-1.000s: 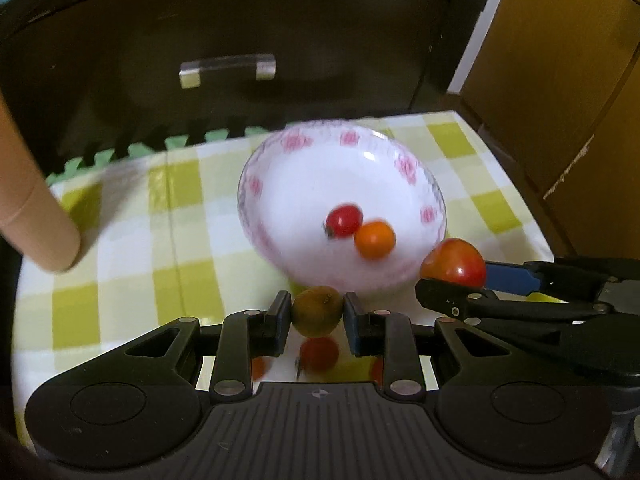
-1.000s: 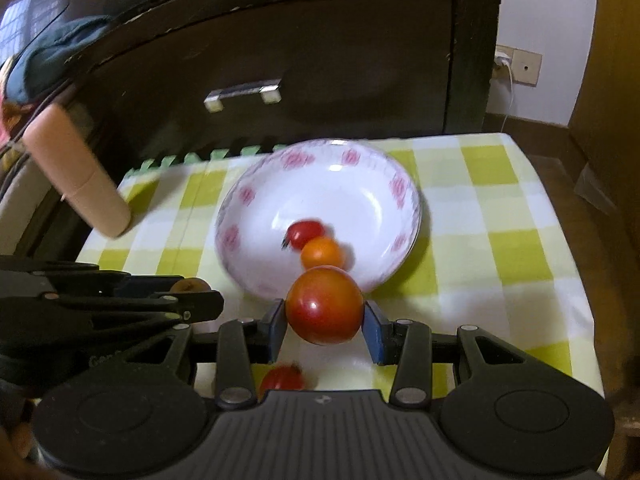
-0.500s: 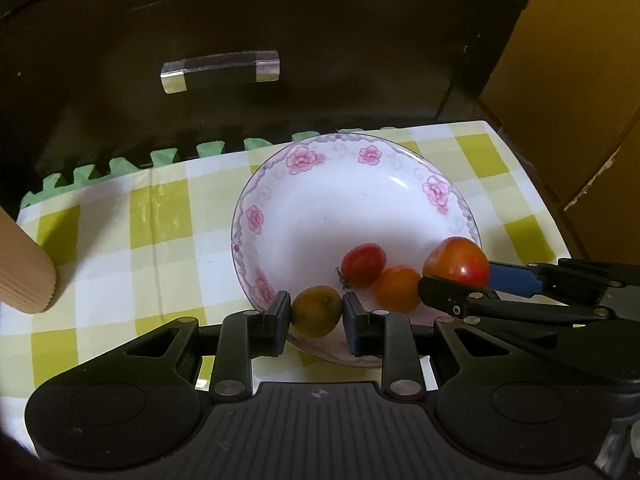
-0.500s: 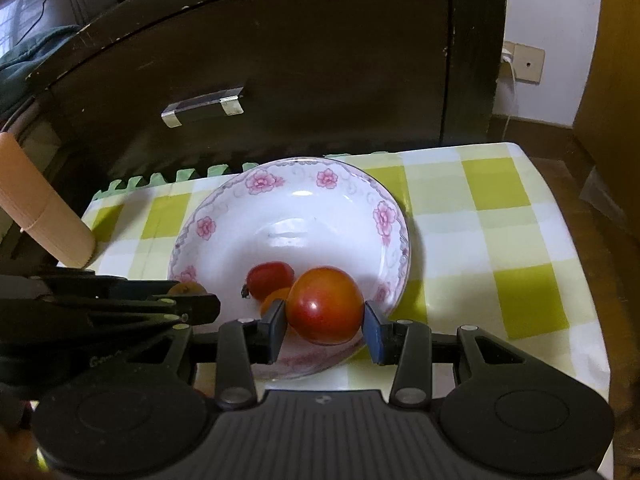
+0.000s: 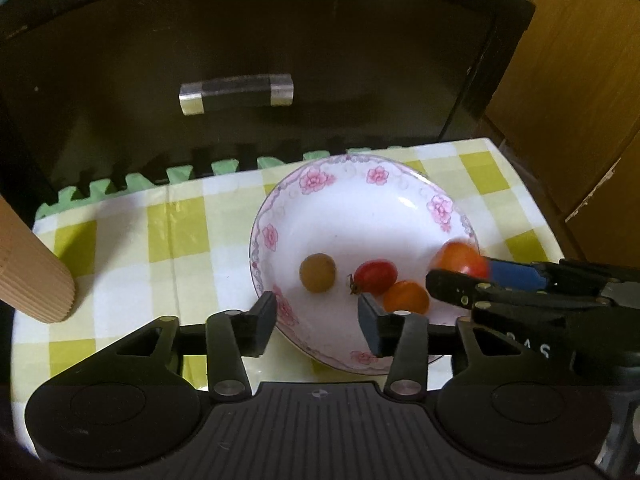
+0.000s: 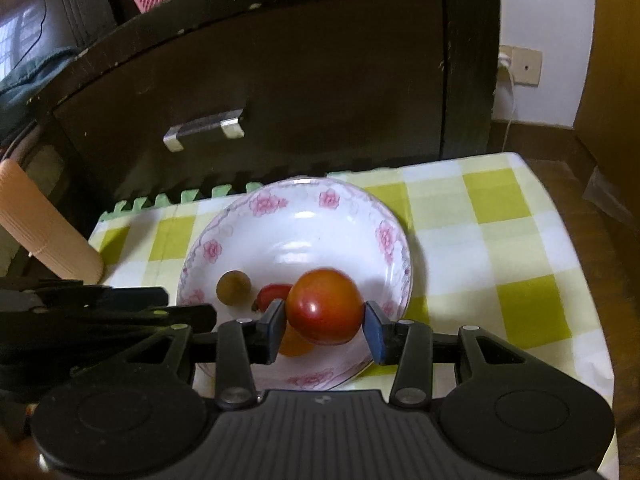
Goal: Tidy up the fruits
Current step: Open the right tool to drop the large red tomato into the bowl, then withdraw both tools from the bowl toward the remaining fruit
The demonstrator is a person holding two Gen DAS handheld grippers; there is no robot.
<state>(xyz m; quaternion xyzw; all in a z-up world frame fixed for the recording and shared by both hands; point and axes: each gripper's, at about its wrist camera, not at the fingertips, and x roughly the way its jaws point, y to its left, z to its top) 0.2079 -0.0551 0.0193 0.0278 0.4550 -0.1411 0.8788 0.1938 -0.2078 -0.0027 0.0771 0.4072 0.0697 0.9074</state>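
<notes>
Fruits sit in the flowered bowl (image 5: pixel 404 204) on the checked tabletop (image 5: pixel 160 232), and I take that bowl as my landmark. Through the left wrist camera I see my left hand-held gripper (image 5: pixel 318 316) with its jaws spread wide and empty, hanging over the bowl's near rim. Just beyond it, inside the bowl, lies a small brownish-green fruit (image 5: pixel 317 272), apart from both fingers. Beside that, toward the bowl's middle, a small red tomato (image 5: pixel 375 277) touches an orange tomato (image 5: pixel 405 298). Through the right wrist camera my right hand-held gripper (image 6: pixel 325 326) is over the near side of the bowl with a big red tomato (image 6: pixel 325 306) between its fingers; the left pad touches it, while the right pad looks just clear of it, so I cannot tell if the grip holds. The tomato is slightly blurred. Left of the bowl, a tan ribbed cylinder (image 5: pixel 30 268) rests on the tabletop, well apart from the rim. Behind the bowl stands a dark cabinet (image 5: pixel 248 40) with a metal handle (image 5: pixel 236 93).
</notes>
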